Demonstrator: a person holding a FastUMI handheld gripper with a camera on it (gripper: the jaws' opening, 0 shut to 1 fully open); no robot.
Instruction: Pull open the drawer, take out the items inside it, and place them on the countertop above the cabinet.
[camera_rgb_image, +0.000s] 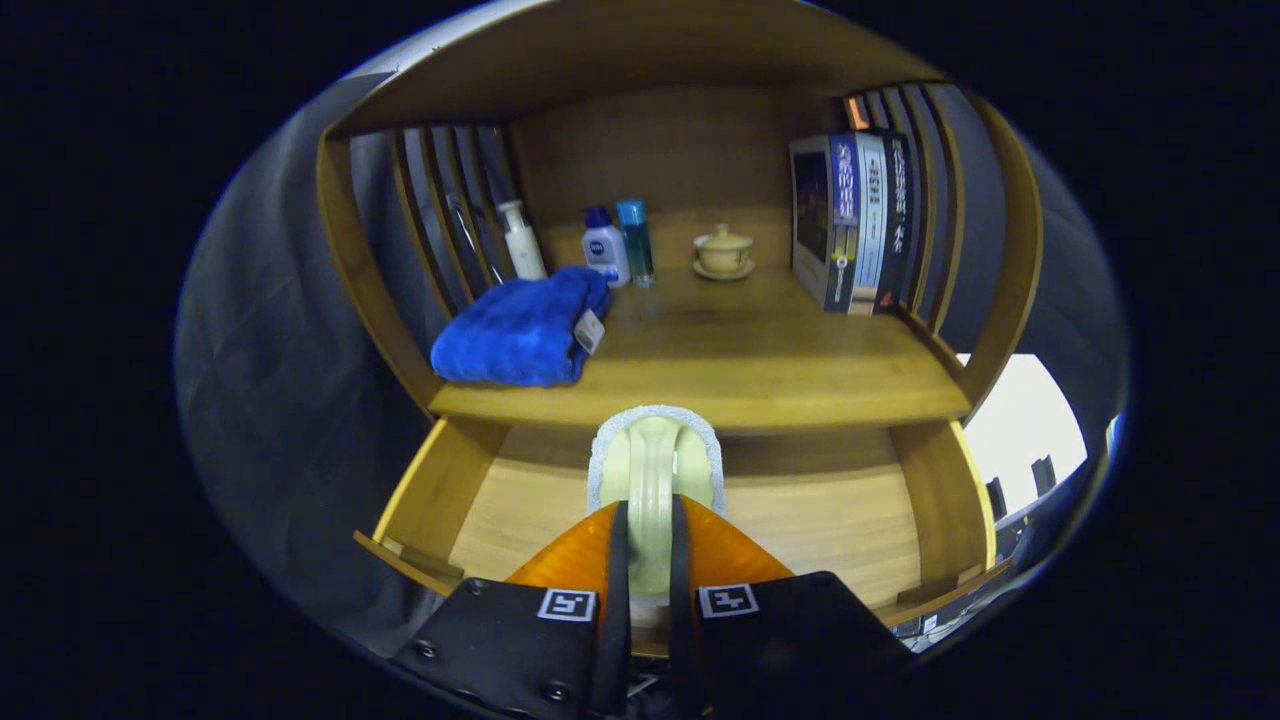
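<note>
Gripper (650, 520): we are clamping pale green brush (655, 470) between both fingers, over open drawer (830, 520); countertop (760, 360) beyond, blue towel (520, 330) far left.

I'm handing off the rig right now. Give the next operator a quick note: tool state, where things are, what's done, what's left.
Tool: shut on the brush, holding it by its handle, over the open drawer.
Done: drawer pulled open; brush lifted, just below the countertop edge.
On the countertop: towel, bottles, teacup, books.
Left: set the brush on the bare middle of the countertop. The drawer floor I can see holds nothing else; check the part behind the tool.
</note>
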